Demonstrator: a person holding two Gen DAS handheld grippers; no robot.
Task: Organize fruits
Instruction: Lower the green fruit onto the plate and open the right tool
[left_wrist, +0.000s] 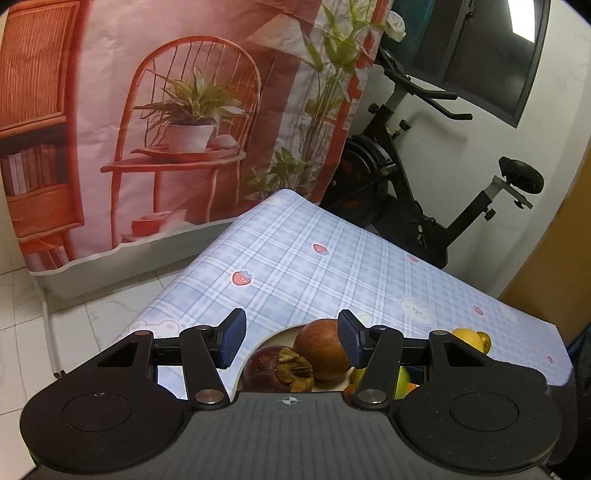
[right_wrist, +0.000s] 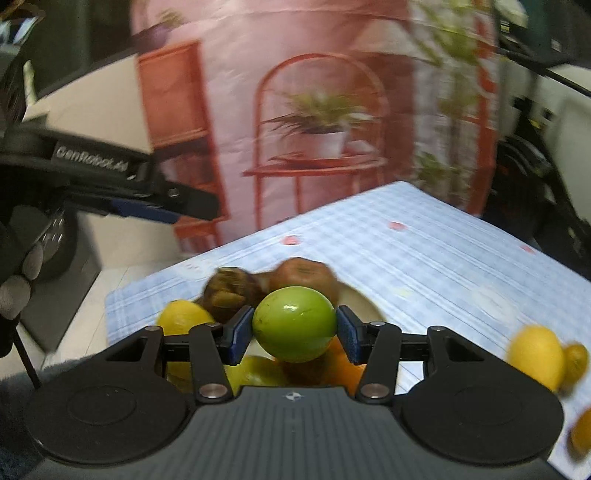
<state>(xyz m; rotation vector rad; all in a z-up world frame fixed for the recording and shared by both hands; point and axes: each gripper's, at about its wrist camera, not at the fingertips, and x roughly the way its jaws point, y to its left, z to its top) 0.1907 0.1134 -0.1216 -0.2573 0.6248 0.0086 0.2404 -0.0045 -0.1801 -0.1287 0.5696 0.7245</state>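
I am carrying a smooth, firm green fruit (right_wrist: 294, 324) clamped across its widest part in my right gripper (right_wrist: 294, 334), likely slippery, while my left gripper (left_wrist: 291, 339) is hanging half-open and empty.

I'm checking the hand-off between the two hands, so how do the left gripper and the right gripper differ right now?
The right gripper has its fingers closed on a green fruit; the left gripper holds nothing, its fingers apart. The right gripper's view is motion-blurred, the left gripper's is sharp. Both hang above a plate of fruit on the checked tablecloth, and both have blue pads.
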